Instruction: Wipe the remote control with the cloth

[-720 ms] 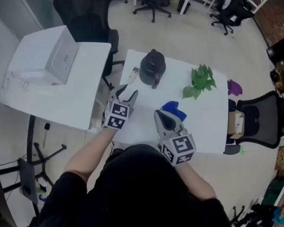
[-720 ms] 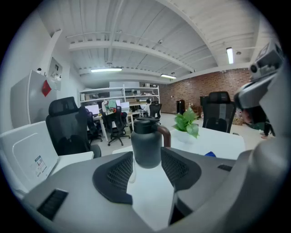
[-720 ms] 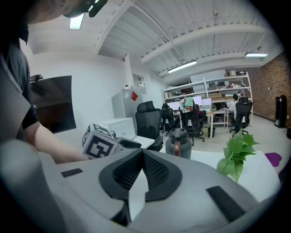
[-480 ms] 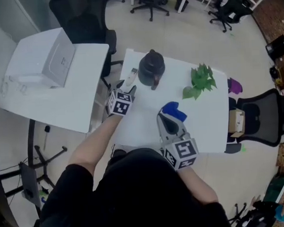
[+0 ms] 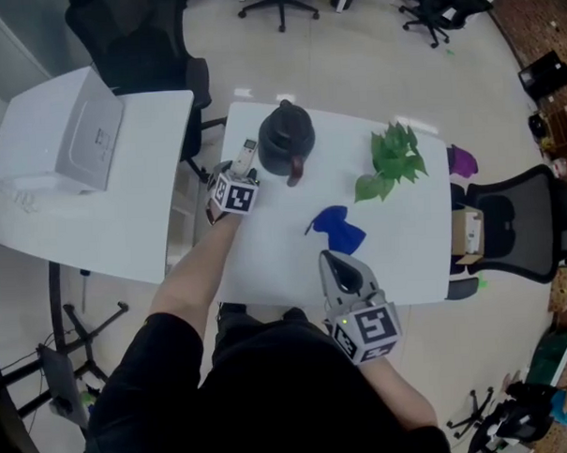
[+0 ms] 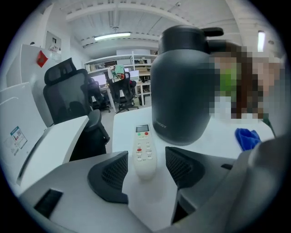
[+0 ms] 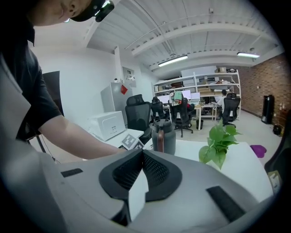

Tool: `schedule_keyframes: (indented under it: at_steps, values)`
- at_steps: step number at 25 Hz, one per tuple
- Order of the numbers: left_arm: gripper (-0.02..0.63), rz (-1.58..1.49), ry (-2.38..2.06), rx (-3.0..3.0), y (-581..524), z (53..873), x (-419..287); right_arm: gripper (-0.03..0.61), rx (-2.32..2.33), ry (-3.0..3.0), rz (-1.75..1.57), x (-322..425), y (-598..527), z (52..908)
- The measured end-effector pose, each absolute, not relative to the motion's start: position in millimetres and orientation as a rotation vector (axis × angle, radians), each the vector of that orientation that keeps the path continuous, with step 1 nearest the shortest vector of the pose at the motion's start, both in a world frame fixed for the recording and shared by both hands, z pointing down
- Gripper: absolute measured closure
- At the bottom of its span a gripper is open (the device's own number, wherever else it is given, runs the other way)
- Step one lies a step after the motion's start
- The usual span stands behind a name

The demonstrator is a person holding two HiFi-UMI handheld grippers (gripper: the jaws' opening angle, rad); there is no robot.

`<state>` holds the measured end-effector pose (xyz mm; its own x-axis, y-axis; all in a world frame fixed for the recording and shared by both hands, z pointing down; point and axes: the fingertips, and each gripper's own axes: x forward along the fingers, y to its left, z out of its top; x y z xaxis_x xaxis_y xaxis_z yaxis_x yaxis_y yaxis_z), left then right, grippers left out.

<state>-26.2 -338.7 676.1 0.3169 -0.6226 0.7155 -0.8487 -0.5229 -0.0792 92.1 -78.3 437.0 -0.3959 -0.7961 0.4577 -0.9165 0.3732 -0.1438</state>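
Two claws, two jobs: my left claw (image 6: pixel 144 169) is spread around the remote (image 6: pixel 143 152) just beside the jug (image 6: pixel 182 86), I'd guess to pin it. My right claw (image 7: pixel 140 157) is squeezed together, empty, with the cloth (image 5: pixel 337 228) untouched near the jug.

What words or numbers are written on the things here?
No text here is clear enough to quote.
black jug: small pale print low on its side, too blurred to read.
remote control: button labels and screen, too small to read.
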Motion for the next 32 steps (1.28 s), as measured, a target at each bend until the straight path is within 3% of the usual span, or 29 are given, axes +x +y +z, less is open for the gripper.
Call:
schedule_keyframes:
  at_steps: [9, 17, 22, 32]
  values:
    - [0.354, 0.962, -1.342, 2.237, -355, 697, -28, 0.569, 1.505, -2.285, 0.605, 102, -72, 452]
    - [0.413, 0.935, -1.335, 2.288, -356, 696, -24, 0.569, 1.488, -2.287, 0.621, 101, -71, 457]
    - [0.414, 0.964, -1.359, 2.324, -356, 688, -27, 0.569, 1.495, -2.283, 0.62, 104, -68, 457]
    - [0.416, 0.898, -1.351, 2.392, -290, 650, -55, 0.569, 1.522, -2.264, 0.61, 118, -67, 468]
